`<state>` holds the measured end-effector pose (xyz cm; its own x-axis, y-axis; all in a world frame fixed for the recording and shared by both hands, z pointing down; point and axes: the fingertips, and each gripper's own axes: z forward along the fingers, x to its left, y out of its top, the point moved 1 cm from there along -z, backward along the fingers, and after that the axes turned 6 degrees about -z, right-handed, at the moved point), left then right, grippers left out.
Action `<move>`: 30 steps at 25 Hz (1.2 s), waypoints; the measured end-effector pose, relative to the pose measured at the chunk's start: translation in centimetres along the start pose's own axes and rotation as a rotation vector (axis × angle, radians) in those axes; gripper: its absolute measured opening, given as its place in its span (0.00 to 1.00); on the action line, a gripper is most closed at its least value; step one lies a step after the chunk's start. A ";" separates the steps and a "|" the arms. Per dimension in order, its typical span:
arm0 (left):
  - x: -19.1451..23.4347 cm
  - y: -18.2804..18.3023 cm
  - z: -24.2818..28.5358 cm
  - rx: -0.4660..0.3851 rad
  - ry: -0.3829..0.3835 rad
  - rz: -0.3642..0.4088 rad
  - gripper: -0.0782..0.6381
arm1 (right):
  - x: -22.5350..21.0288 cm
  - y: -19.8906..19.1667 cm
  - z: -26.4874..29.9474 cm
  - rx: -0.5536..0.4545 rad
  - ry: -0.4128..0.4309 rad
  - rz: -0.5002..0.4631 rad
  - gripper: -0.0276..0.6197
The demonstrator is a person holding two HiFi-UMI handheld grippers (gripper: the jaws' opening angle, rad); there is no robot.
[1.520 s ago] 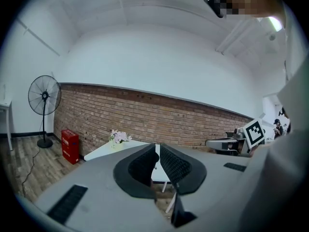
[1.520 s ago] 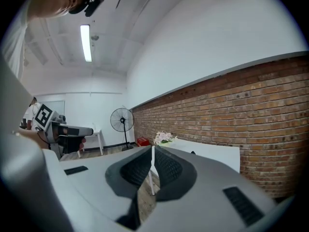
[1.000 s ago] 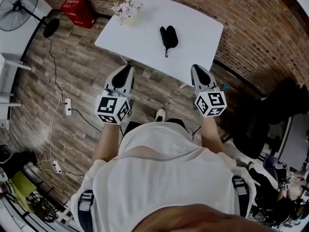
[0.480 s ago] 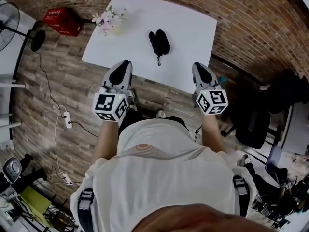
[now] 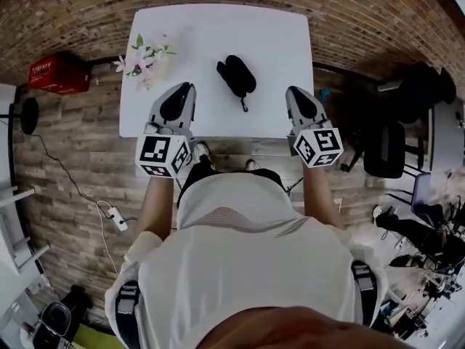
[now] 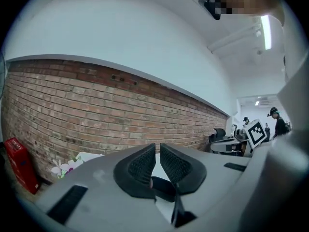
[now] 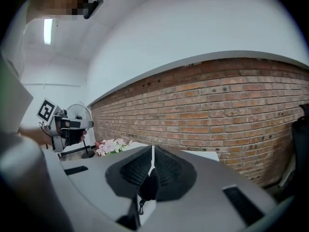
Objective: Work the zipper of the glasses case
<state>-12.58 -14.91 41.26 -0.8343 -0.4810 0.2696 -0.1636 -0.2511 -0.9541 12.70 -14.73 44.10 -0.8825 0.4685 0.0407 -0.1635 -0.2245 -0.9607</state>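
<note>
Over the tabletop's (image 5: 218,35) near edge, the left claw (image 5: 183,90) sits at 8 o'clock of the glasses case (image 5: 236,75), the right claw (image 5: 295,93) at 4 o'clock; both point forward, nearly level, closed and empty.

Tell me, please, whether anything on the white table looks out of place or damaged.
Nothing stands out. The black glasses case lies mid-table, slightly slanted, and the flowers sit at the white table's left edge.
</note>
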 end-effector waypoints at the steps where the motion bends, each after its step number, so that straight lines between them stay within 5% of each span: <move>1: 1.0 -0.1 0.1 0.007 -0.012 -0.008 0.16 | 0.5 -0.1 0.3 0.009 -0.014 0.002 0.14; 7: 3.0 -1.2 1.7 0.058 -0.082 -0.042 0.16 | 1.0 -0.4 0.9 0.047 -0.086 0.013 0.14; 13: 2.4 -1.3 3.6 0.078 -0.089 -0.049 0.16 | 0.1 -0.6 2.0 0.070 -0.048 0.023 0.21; 19: 2.0 -2.2 4.8 0.103 -0.067 -0.064 0.16 | 0.0 -1.7 3.8 0.104 0.041 0.006 0.52; 23: 1.8 -2.4 5.6 0.109 -0.064 -0.068 0.16 | -0.3 -1.9 4.5 0.087 0.064 0.044 0.86; 30: 2.0 -3.0 6.2 0.121 -0.052 -0.077 0.16 | 1.6 -5.4 6.4 0.224 0.166 0.001 0.96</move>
<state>-10.50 -20.33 45.48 -0.7930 -0.4983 0.3505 -0.1586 -0.3867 -0.9085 9.36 -18.25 51.13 -0.8018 0.5972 -0.0237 -0.2721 -0.4001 -0.8752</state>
